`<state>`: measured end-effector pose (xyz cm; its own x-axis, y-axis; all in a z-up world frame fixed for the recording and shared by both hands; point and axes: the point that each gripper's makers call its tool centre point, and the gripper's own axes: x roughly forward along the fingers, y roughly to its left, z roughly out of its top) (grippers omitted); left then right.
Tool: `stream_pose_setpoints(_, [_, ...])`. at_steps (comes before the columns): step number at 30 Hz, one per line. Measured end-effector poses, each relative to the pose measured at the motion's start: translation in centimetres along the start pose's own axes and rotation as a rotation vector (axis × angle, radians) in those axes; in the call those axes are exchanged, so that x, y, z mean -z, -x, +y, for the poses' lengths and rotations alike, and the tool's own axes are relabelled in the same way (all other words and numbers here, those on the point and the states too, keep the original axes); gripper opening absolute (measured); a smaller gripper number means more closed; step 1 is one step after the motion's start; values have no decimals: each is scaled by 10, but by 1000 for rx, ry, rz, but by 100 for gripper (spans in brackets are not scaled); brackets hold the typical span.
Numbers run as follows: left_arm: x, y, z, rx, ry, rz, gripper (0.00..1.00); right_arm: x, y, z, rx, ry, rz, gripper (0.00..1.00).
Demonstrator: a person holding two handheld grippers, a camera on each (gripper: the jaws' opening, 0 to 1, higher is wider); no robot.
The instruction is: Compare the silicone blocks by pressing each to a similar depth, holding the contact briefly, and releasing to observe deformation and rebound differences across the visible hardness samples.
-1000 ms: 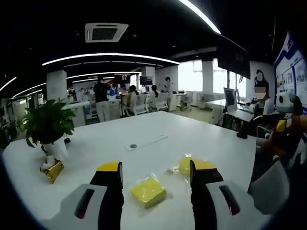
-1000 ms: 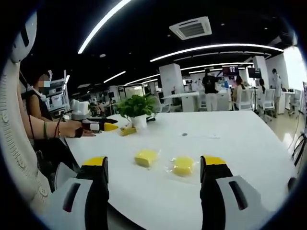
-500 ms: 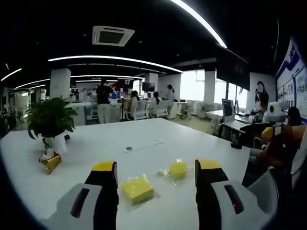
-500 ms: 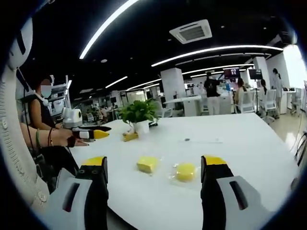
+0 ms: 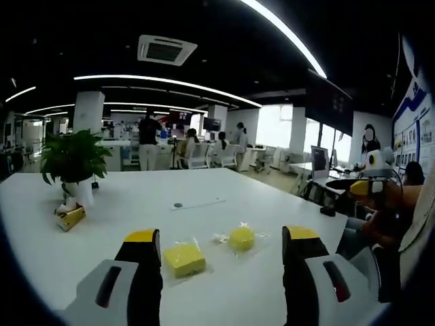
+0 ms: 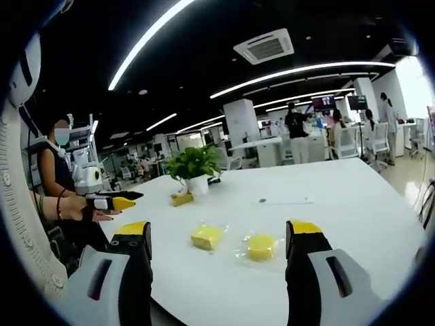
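Two yellow silicone blocks in clear wrap lie on the white table. A square block and a round block sit between and beyond the jaws of my open left gripper, which hovers short of them. In the right gripper view the square block lies left of the round block, both ahead of my open right gripper. The left gripper also appears at the left of that view, held in a person's hand. The right gripper enters the left gripper view from the right.
A potted plant stands at the table's far left with a small yellow object beside it. A round table inset and a flat strip lie mid-table. People, desks and chairs fill the office behind.
Both cameras have pulled back and risen slightly, so the blocks now appear smaller and farther ahead of the jaws. The blocks themselves have not moved.
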<state>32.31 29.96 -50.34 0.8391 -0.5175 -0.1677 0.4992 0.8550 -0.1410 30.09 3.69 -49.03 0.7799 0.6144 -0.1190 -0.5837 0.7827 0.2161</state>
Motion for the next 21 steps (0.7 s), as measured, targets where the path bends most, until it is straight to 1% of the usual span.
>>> stream_pose_setpoints(7, [2,7,4,-2,-21,23,74,-3,0,-9,7,-10,-13,76])
stream_pose_setpoints(9, [3,8,6,-5,-31,36,75,-2,1,-13,12,-8,-5,76])
stream_pose_setpoints(14, [2,8,11,-16,-37,43,76,-1,3,-20,17,-17,-4,77])
stream_pose_setpoints(21, [5,6,20,-37,-51,65,76,0,8,-29,22,-17,1,77])
